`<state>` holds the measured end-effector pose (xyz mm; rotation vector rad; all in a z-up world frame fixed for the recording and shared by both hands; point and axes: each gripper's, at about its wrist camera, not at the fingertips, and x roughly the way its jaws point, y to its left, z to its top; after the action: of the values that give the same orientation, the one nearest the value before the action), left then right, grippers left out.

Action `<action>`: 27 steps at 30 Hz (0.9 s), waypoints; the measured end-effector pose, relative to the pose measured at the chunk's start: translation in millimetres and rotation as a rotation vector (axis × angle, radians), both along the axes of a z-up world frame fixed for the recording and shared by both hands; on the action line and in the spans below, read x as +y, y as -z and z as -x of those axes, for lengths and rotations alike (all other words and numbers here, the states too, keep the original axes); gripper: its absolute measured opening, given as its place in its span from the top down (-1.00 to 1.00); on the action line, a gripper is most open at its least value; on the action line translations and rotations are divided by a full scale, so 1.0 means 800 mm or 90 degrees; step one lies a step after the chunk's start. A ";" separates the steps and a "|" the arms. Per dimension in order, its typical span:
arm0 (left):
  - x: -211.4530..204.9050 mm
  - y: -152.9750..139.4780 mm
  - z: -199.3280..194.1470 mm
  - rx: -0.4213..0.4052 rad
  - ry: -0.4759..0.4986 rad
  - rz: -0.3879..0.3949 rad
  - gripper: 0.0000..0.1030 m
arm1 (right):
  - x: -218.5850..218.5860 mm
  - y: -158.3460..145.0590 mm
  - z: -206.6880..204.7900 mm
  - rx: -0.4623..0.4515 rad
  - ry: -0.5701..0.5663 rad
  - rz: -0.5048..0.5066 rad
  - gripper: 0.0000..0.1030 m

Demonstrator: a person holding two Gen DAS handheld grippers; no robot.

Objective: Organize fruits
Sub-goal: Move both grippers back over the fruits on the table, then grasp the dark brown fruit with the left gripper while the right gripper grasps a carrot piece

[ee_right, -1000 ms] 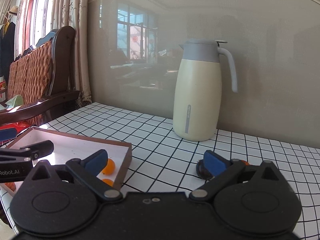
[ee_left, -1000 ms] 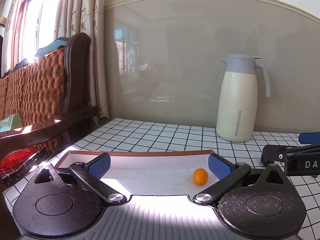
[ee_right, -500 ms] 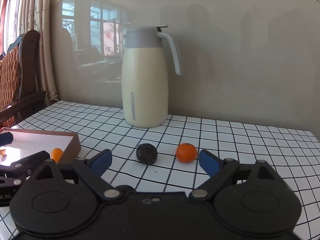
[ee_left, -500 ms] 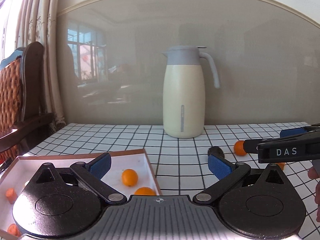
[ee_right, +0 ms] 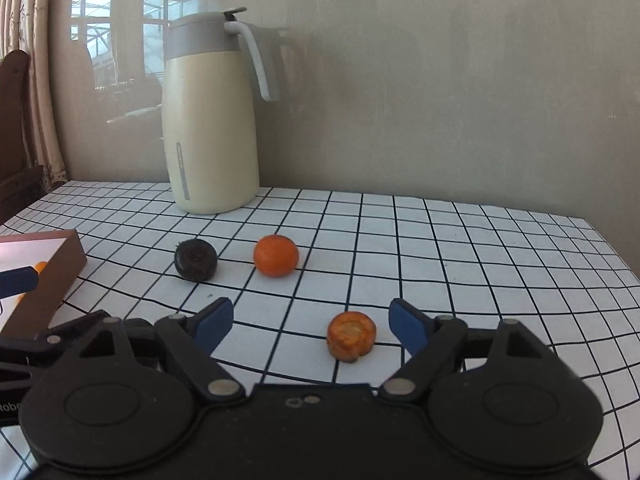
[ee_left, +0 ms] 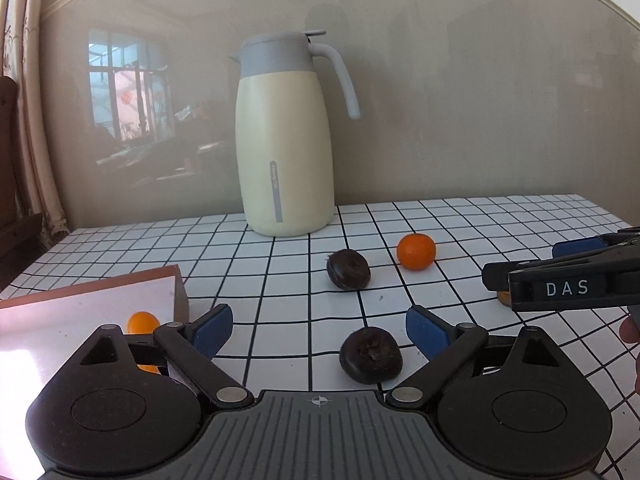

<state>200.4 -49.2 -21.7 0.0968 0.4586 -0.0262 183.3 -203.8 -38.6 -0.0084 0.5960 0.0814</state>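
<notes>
Both grippers hang low over a table point(ee_left: 472, 220) covered in a white cloth with a black grid. The left gripper point(ee_left: 319, 330) has its jaws spread wide, and a dark, wrinkled fruit point(ee_left: 371, 355) lies on the cloth between its blue pads, nearer the right one and touching neither. The right gripper point(ee_right: 311, 322) is just as wide, with a stubby orange carrot piece point(ee_right: 351, 335) lying between its pads, again apart from both.

Farther back, a second dark fruit point(ee_left: 348, 269) and a small orange point(ee_left: 416, 251) sit side by side on the cloth, the orange to the right, with a gap between them. Behind them, near the wall, stands a tall cream jug point(ee_left: 285, 136) with a grey lid and handle.

At the left edge of the table rests a shallow brown tray point(ee_left: 182, 292) with a white floor. A small orange fruit point(ee_left: 143, 322) lies inside it close to its right wall, partly hidden by the left gripper's linkage; another bit of orange shows just below it, too covered to make out.

From the left camera, the right gripper appears side-on at the far right, marked "DAS".
</notes>
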 end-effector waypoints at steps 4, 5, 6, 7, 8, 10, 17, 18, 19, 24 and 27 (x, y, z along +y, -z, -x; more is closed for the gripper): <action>-0.014 0.012 -0.011 0.024 0.008 -0.009 -0.79 | -0.013 0.010 -0.007 0.019 0.003 0.000 -0.39; -0.017 0.014 -0.013 0.029 0.009 -0.013 -0.78 | -0.015 0.012 -0.009 0.022 0.003 -0.001 -0.38; -0.020 0.017 -0.014 0.034 0.012 -0.018 -0.77 | -0.016 0.014 -0.010 0.024 0.002 -0.001 -0.37; -0.023 0.020 -0.015 0.038 0.016 -0.023 -0.77 | -0.018 0.016 -0.010 0.026 0.003 -0.002 -0.37; -0.026 0.022 -0.017 0.042 0.019 -0.026 -0.77 | -0.017 0.018 -0.012 0.030 0.002 -0.003 -0.35; -0.029 0.026 -0.021 0.049 0.024 -0.031 -0.76 | -0.016 0.022 -0.017 0.037 -0.002 0.001 -0.26; -0.036 0.033 -0.032 0.073 0.024 -0.035 -0.67 | -0.019 0.034 -0.029 0.054 0.000 0.000 -0.06; -0.036 0.033 -0.031 0.074 0.024 -0.034 -0.62 | -0.019 0.036 -0.032 0.055 0.001 -0.002 -0.06; -0.036 0.033 -0.032 0.077 0.024 -0.033 -0.59 | -0.018 0.037 -0.032 0.058 0.001 -0.002 -0.05; -0.037 0.035 -0.037 0.092 0.022 -0.034 -0.39 | -0.018 0.041 -0.035 0.063 -0.001 0.001 0.01; -0.039 0.036 -0.037 0.094 0.024 -0.036 -0.29 | -0.017 0.042 -0.036 0.062 0.002 0.002 0.05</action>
<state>229.8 -80.3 -50.4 0.1600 0.6053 -0.0574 211.9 -217.0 -72.3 -0.0074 0.6940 0.0783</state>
